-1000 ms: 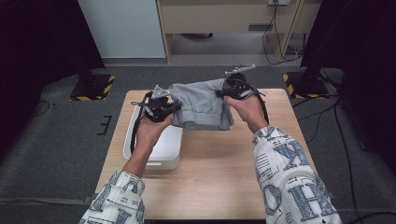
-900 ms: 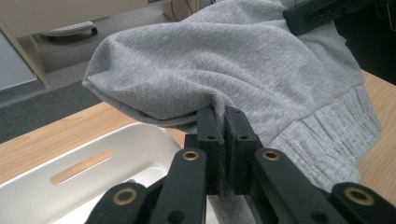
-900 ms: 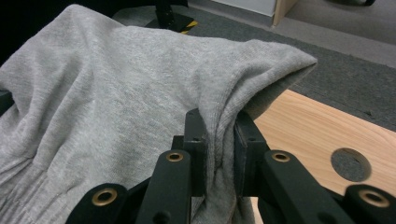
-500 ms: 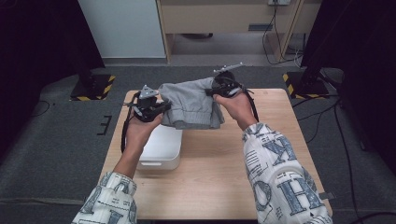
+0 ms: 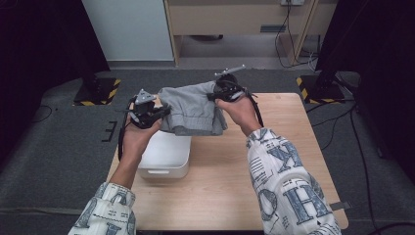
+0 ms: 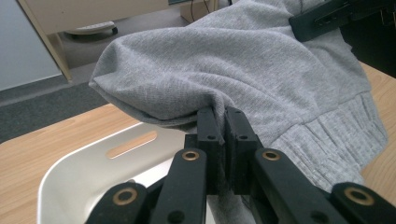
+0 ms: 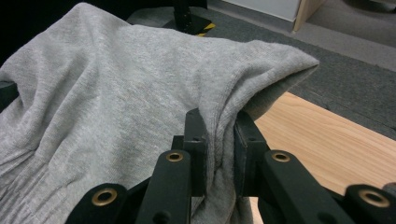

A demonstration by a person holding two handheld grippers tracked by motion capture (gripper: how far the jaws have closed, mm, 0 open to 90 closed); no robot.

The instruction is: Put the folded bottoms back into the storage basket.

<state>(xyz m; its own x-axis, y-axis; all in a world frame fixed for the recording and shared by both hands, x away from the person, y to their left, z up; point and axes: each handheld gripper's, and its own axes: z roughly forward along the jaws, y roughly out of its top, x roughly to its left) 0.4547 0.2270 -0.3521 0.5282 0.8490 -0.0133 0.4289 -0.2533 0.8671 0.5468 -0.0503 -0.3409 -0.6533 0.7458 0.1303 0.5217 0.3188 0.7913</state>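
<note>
A white rectangular plastic tub (image 5: 165,157) with a slot handle in its near wall sits at the left side of a light wooden table (image 5: 288,147), toward the middle of its depth. Dark grey carpet (image 5: 54,161) surrounds the table. Beyond the far edge stand a pale blue-white panel (image 5: 128,29) at left and a beige wooden cabinet (image 5: 235,17) at centre. Black stand bases edged with yellow-and-black hazard tape (image 5: 97,91) rest on the floor at far left and far right. Black cables (image 5: 342,122) trail across the carpet on the right.
</note>
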